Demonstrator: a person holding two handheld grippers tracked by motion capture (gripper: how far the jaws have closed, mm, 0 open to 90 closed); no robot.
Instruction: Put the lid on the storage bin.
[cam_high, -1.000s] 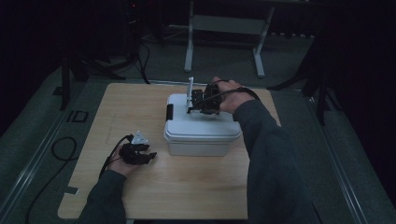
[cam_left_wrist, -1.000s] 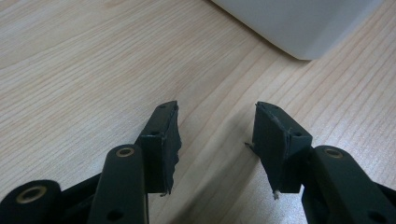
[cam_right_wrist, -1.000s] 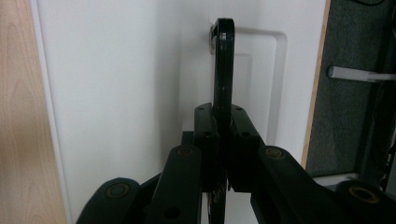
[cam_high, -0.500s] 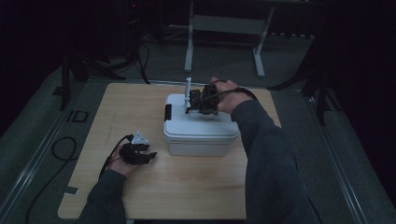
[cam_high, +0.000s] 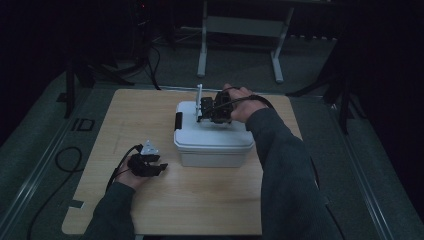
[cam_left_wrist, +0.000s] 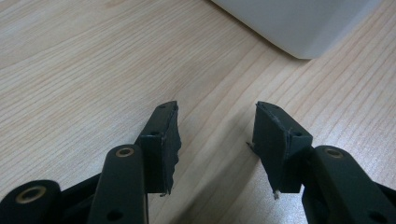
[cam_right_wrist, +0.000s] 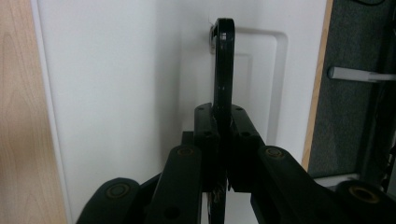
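A white lidded box (cam_high: 212, 142) stands in the middle of the wooden table (cam_high: 200, 205). Over its lid, my right gripper (cam_high: 207, 114) is shut on the box's black carry handle (cam_right_wrist: 224, 60). In the right gripper view the thin handle stands up from a recess in the lid (cam_right_wrist: 116, 70), clamped between the two pads of the right gripper (cam_right_wrist: 223, 119). My left gripper (cam_high: 159, 168) rests on the table to the left of the box, jaws pointing toward it. In the left gripper view its pads (cam_left_wrist: 217, 135) stand apart with bare wood between them, a corner of the box (cam_left_wrist: 299, 23) beyond.
A black latch (cam_high: 178, 121) sits on the box's left end. Cables trail from both grippers, one looping off the table's left edge (cam_high: 62, 160). A metal stand (cam_high: 240, 30) is on the dark floor beyond the table's far edge.
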